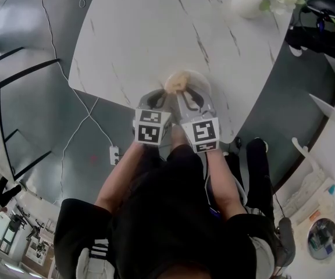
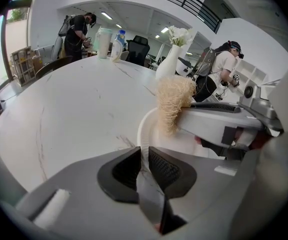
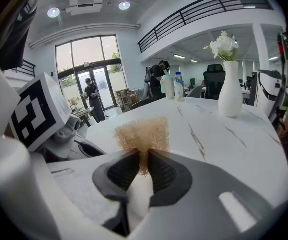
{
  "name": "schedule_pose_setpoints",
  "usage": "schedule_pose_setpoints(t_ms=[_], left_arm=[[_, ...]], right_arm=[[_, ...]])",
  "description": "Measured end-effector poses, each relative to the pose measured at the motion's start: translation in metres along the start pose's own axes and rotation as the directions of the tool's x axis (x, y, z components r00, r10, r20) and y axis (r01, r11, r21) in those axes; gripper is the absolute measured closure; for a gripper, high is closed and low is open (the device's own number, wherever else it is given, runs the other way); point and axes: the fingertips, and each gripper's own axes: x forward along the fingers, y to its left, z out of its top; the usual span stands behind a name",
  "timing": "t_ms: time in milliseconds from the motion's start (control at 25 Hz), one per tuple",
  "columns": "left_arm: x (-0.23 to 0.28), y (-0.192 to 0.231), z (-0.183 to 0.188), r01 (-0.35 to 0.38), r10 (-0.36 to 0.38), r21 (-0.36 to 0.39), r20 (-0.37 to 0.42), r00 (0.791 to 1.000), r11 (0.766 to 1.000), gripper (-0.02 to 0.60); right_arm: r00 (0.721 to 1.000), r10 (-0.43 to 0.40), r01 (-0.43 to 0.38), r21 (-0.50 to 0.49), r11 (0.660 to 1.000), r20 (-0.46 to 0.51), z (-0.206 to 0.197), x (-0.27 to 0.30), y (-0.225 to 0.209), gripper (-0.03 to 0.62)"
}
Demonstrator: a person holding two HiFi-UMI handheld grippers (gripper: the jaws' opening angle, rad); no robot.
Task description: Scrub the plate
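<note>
The left gripper point(image 2: 143, 156) is clamped on the near rim of the plate point(image 2: 145, 129), which lies on the desk point(image 2: 69, 114) just ahead of it. The right gripper point(image 3: 145, 159) pinches the scrubber point(image 3: 143, 134). The plate looks stiff, smooth and probably slippery, so I think the rim is the best hold. The scrubber seems soft and light.

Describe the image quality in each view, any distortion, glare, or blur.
Head view: wide-angle bending curves the table edge; the light is even, the detail slightly soft. Left gripper view: fisheye with black corners; the left tongs, close to the lens, look soft, and the scrubber looks crisper. Right gripper view: the ceiling lights show as bright spots, the windows wash out, and the scrubber looks fuzzy.
</note>
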Motion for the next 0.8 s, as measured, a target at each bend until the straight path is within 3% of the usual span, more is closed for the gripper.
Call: schedule_pose_setpoints(t_ms=[800], left_arm=[[0.001,0.001,-0.002,-0.002,0.002,-0.031,0.003,1.0,1.0,0.526]], right_arm=[[0.995,-0.099,0.099,0.031,0.995,0.0,-0.011,-0.035,-0.041,0.539]])
